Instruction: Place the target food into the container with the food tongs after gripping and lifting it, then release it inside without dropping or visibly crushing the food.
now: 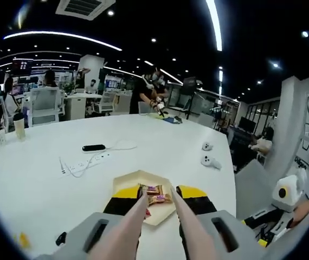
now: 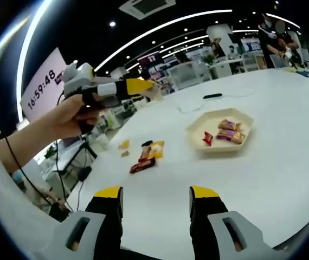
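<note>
Progress of the transfer, taken with the shallow cream hexagonal tray (image 2: pixel 240 142) as landmark. The tray rests on the round white worktop (image 2: pixel 284 179) and holds several wrapped snacks: a brown-and-orange wrapped bar (image 2: pixel 229 125) at its far side, a second like it (image 2: pixel 230 136) just beside, and a small red-wrapped piece (image 2: pixel 207 139) near its left rim. Part of the task thus appears done (a judgement from the filled tray alone).

Outside the tray, to its left on the worktop, lie the remaining pieces: a yellow-and-red wrapped snack (image 2: pixel 153 149) touching a dark red wrapper (image 2: pixel 141 164), and farther left two small yellow candies (image 2: pixel 124 145). These appear to be what is left to move.

The left gripper (image 1: pixel 159 201) carries a pair of pale food tongs (image 1: pixel 123 233), whose two arms run forward to the near edge of the tray in the left gripper view; the tips stand slightly apart and hold nothing, and the yellow-tipped jaws bear on the arms, squeezing them partly together. In the right gripper view this gripper is seen raised in a hand (image 2: pixel 68 116), well above and left of the tray. The right gripper (image 2: pixel 157 195) hovers near the tray's near side, jaws wide and empty.

The next grasp is not yet begun.
</note>
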`<state>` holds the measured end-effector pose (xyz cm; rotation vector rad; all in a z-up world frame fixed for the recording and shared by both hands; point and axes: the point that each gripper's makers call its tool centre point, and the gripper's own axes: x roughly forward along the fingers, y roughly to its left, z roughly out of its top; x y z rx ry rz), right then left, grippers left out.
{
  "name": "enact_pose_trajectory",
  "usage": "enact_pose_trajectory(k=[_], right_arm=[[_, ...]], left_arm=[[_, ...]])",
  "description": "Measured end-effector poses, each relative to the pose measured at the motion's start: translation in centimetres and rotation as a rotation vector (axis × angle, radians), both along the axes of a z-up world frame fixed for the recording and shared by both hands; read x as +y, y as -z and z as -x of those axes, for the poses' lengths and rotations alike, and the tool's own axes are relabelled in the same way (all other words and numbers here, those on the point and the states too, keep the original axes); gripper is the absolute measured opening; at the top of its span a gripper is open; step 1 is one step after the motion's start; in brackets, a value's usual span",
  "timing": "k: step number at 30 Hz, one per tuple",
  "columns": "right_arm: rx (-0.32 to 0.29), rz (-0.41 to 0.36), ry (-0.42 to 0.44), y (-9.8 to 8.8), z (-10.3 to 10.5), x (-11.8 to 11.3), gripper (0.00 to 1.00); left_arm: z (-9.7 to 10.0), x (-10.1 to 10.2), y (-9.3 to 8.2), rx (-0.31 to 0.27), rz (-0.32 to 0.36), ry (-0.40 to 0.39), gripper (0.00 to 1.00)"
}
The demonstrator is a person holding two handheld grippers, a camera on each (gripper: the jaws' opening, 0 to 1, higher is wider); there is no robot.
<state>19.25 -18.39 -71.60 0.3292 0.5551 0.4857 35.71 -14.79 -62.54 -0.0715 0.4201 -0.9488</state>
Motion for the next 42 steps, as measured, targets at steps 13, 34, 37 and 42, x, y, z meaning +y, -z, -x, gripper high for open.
enact_pose_trajectory(k=[13,34,37,42], right_arm=[[-0.006,0.002,-0.017,-0.1,0.0,1.0,0.49],[-0.003,0.003,-0.068,0.0,-0.3,3.2,0.49],[-0.002,0.004,-0.072,0.0,-0.2,3.4,0.49],[-0.005,0.008,-0.082,-0.1,-0.2,3.8,0.49]], left_arm=[[0.7,2.5,0.1,0.000,0.004,-0.035,0.23],[1.2,5.5,-0.2,0.002,0.014,-0.085,0.24],[1.4,5.8,-0.1,0.003,0.012,-0.087,0.24],[1.6,6.6,-0.1,-0.002,0.011,-0.100,0.24]])
